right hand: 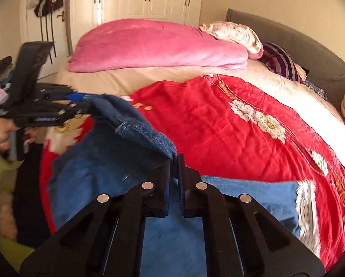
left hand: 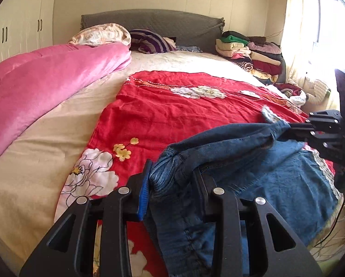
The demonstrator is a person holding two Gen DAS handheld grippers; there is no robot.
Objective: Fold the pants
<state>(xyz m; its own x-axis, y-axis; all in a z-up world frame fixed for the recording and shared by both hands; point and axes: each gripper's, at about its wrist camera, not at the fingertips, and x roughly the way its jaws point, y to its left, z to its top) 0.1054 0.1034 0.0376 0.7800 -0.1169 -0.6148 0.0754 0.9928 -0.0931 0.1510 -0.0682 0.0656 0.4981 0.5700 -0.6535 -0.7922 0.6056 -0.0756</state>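
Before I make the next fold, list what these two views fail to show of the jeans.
- Lower part of the jeans: left wrist view, cut off by the bottom edge and covered by the left gripper.
- White lace trim: right wrist view, smeared by motion blur.
- Fabric inside the right gripper: right wrist view, hidden by the closed fingers.

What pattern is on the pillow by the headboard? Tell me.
Purple and dark stripes on the pillow; clearest in the left wrist view.

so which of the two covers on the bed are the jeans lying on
The red floral spread. The jeans rest on its near corner, while the pink quilt lies folded along the far side of the bed, well apart from the denim.
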